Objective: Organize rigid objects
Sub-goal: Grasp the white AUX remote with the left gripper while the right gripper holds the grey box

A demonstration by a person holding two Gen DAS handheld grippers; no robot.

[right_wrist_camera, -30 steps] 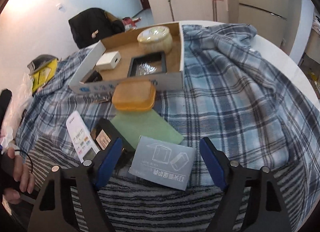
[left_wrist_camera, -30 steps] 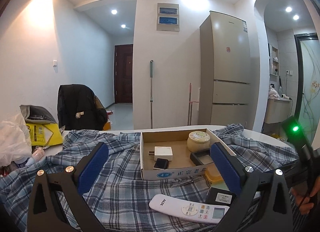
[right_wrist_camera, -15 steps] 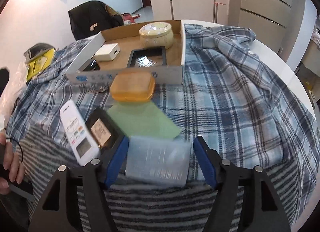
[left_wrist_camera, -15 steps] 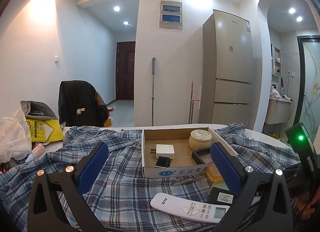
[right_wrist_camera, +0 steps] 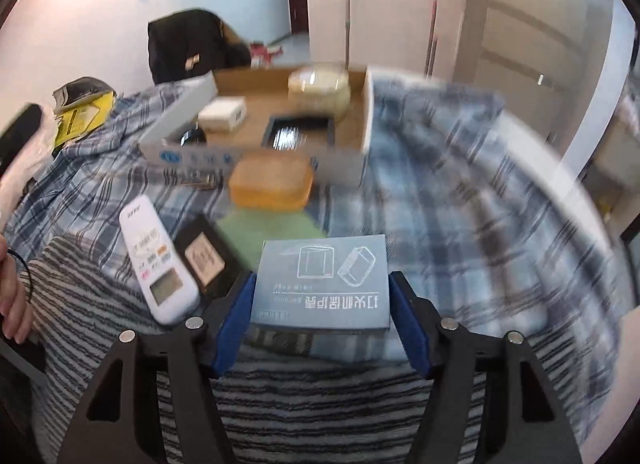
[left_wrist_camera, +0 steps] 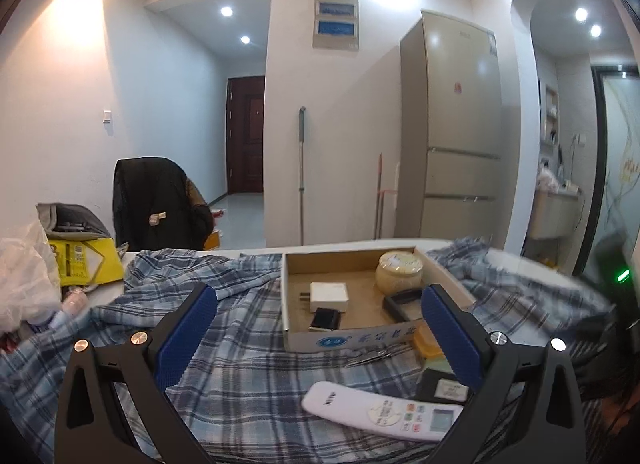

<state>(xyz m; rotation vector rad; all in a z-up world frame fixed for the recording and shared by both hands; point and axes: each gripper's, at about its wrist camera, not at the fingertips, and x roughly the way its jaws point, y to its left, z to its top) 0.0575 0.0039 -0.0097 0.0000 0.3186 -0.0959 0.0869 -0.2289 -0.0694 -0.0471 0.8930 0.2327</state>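
Note:
My right gripper [right_wrist_camera: 322, 310] is shut on a grey-blue box [right_wrist_camera: 322, 280] and holds it lifted above the striped cloth. Ahead lie a green card [right_wrist_camera: 268, 234], an orange lidded container [right_wrist_camera: 272, 184], a black box [right_wrist_camera: 206, 256] and a white remote [right_wrist_camera: 154, 260]. A cardboard tray [right_wrist_camera: 256, 152] holds a round cream jar [right_wrist_camera: 320, 90], a white charger [right_wrist_camera: 222, 114] and a black frame [right_wrist_camera: 298, 132]. My left gripper [left_wrist_camera: 320, 334] is open and empty, above the plaid cloth before the tray [left_wrist_camera: 344, 340] and the remote [left_wrist_camera: 384, 412].
The table is covered with a plaid shirt [left_wrist_camera: 240, 364]. A white plastic bag [left_wrist_camera: 20, 276] and a yellow packet [left_wrist_camera: 80, 264] lie at the left edge. A chair with a black jacket [left_wrist_camera: 156, 204] stands behind. A fridge [left_wrist_camera: 452, 132] stands at the back right.
My right gripper has closed on the grey-blue box and lifted it, swinging toward the tray. The left gripper has risen a little and stays open.

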